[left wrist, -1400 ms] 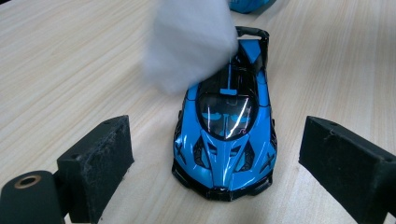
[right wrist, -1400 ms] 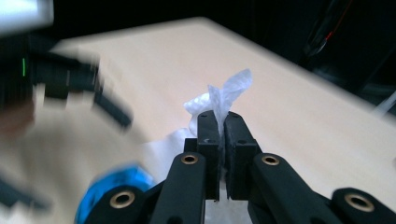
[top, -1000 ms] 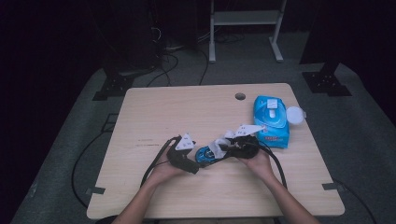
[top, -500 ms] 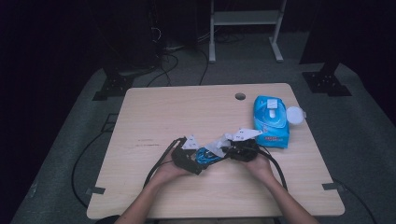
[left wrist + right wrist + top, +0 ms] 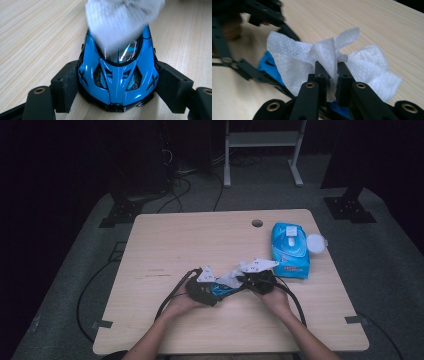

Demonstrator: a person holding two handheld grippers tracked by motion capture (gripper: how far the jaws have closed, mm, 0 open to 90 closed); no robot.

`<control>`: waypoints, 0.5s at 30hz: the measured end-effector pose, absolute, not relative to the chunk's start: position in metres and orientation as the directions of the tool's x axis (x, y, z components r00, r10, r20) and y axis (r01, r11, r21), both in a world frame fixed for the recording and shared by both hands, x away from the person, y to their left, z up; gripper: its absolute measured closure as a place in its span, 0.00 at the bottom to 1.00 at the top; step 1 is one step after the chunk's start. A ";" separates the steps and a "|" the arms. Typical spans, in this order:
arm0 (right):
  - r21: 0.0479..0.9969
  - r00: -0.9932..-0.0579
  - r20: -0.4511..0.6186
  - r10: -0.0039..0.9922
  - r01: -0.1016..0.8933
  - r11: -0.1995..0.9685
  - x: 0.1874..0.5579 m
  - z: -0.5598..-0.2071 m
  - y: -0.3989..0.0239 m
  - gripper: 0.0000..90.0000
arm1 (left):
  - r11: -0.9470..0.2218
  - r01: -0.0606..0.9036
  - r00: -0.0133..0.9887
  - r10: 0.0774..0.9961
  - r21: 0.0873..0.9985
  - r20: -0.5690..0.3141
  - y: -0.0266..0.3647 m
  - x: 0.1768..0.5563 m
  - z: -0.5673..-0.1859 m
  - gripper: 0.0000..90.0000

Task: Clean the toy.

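The left tool point(image 5: 117, 100) was clamped across a blue toy car point(image 5: 118, 82), one black jaw pressed against each flank near the nose, so the model was pinned low over the wooden worktop point(image 5: 37, 37) and could not roll or swivel. That hold looked chosen to leave the roof and windscreen open from above.

The right tool point(image 5: 331, 82) had its jaws pressed together on a bunched white wet wipe point(image 5: 317, 57), the pinch taken at the gathered middle so that loose folds spread out on both sides and gave a soft pad to rub with. In the left gripper view the wipe lay blurred over the car's windscreen and roof, touching them; my reading is that the car was being wiped clean, one tool acting as a vice and the other as the cloth hand.

From the high view, both tools met near the front middle of the worktop, close to the person's body. The blue pack of wipes point(image 5: 290, 250) lay well apart toward the right rear, its round lid flipped open beside it, likely the source of the sheet and kept out of the working area.
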State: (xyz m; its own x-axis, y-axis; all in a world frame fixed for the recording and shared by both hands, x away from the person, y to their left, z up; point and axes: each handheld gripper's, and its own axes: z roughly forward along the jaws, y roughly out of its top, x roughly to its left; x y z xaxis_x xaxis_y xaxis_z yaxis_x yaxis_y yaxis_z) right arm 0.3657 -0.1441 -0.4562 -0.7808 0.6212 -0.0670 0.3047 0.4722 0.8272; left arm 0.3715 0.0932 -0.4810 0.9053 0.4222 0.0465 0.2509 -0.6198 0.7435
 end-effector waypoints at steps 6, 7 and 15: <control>0.820 -0.839 -0.072 0.540 0.259 0.511 0.360 -0.454 -0.131 0.91 | -0.620 0.246 0.907 0.419 0.745 0.049 0.093 0.371 -0.481 0.28; 0.810 -0.828 -0.079 0.556 0.271 0.520 0.365 -0.454 -0.142 0.91 | -0.617 0.248 0.907 0.420 0.747 0.046 0.094 0.371 -0.481 0.28; 0.796 -0.798 -0.071 0.599 0.317 0.517 0.369 -0.456 -0.170 0.91 | -0.623 0.243 0.909 0.415 0.744 0.050 0.094 0.371 -0.481 0.28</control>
State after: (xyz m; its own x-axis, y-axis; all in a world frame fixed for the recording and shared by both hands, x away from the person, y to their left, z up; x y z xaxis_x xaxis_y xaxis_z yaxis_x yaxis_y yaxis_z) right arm 0.3692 -0.1697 -0.4556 -0.7978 0.5987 -0.0712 0.3166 0.5165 0.7956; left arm 0.3711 0.0937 -0.4810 0.9085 0.4148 0.0502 0.2432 -0.6227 0.7437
